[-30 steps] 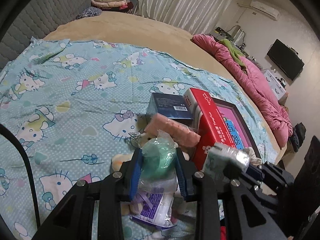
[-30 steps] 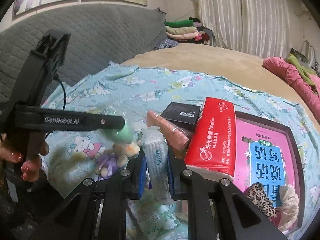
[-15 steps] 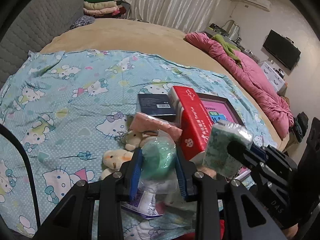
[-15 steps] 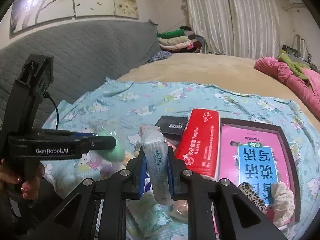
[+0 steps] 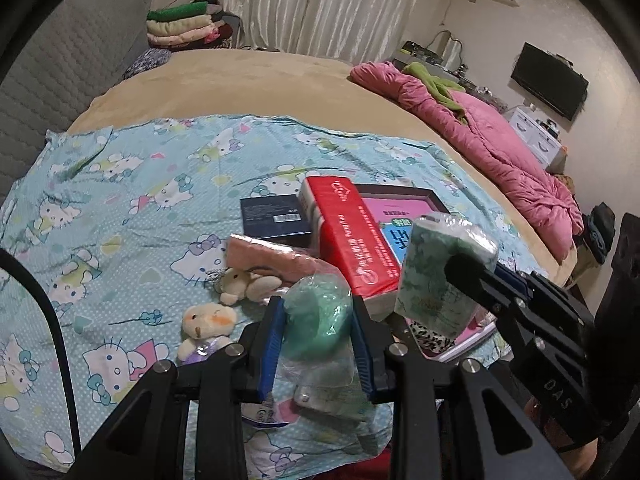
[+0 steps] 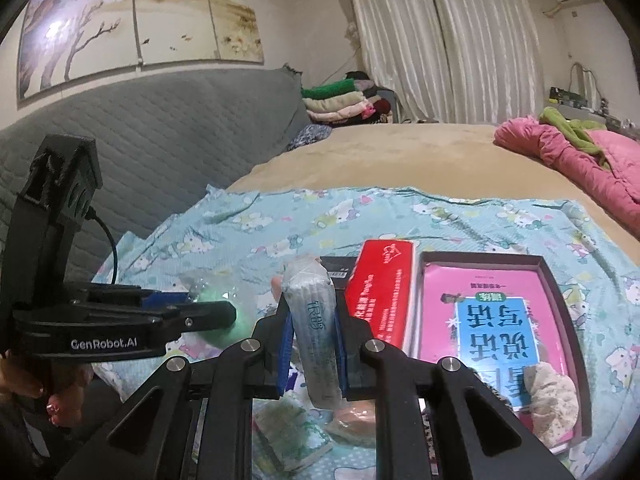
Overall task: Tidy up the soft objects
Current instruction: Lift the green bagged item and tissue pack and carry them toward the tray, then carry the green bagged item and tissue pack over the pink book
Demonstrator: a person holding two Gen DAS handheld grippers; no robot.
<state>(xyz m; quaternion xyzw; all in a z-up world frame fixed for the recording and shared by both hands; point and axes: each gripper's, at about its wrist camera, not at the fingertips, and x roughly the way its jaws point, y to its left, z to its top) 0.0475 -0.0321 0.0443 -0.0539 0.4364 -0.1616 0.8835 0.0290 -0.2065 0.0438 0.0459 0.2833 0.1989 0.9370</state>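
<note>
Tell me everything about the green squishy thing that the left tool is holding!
The green squishy thing is a soft, rounded mint-green lump wrapped in a clear crinkly plastic bag. The left tool is shut on it, its blue pads pressing both sides, so it is lifted above the cartoon-cat sheet. Loose plastic hangs down below the pads. In the right wrist view it shows as a pale green blur at the tool's tip. What it is exactly cannot be told.

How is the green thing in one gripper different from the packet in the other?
The green ball in the left gripper is rounded and plain inside a loose clear bag; the tissue packet in the right gripper is flat, upright and printed. Both are soft, plastic-wrapped and pinched between blue-padded fingers above the bedsheet.
</note>
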